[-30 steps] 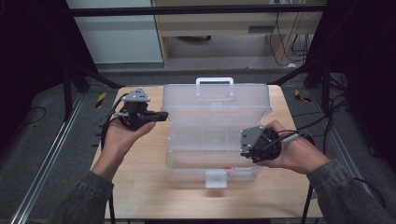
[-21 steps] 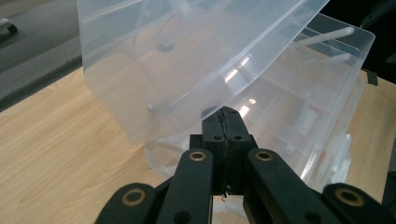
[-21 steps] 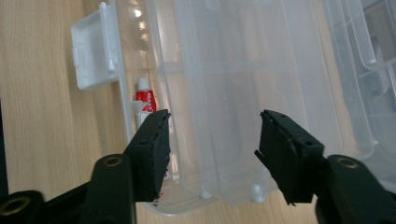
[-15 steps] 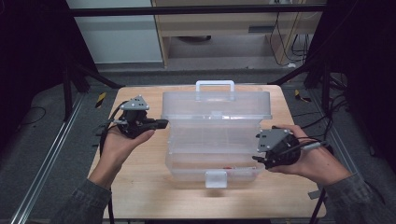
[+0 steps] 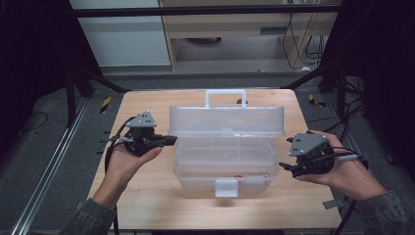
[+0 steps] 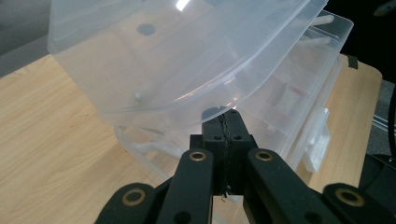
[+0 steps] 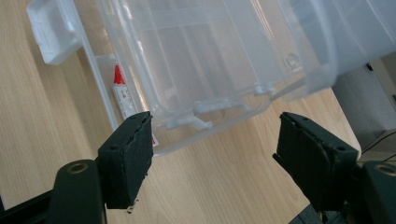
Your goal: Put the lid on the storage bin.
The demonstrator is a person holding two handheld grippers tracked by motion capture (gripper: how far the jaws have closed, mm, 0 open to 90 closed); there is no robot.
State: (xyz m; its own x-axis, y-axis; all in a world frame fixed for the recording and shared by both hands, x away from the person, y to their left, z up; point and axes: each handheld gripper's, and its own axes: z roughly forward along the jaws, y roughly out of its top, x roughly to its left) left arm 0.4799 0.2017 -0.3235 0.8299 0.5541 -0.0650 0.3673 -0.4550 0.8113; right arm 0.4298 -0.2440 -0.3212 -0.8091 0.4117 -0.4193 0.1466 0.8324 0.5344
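At table centre, clear plastic box (image 5: 225,147): light, slippery, flexing; grip rim. Left gripper (image 5: 169,140) closed empty, right gripper (image 5: 285,168) open.

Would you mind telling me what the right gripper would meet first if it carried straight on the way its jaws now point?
Most likely the near end wall of the clear plastic box: the right gripper, jaws wide open, faces it across bare table. Depth is uncertain.

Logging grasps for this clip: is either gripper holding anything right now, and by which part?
Nothing is held. The left gripper is shut on nothing, its tip just under the raised lid of the clear plastic organizer box. The right gripper is open beside the box.
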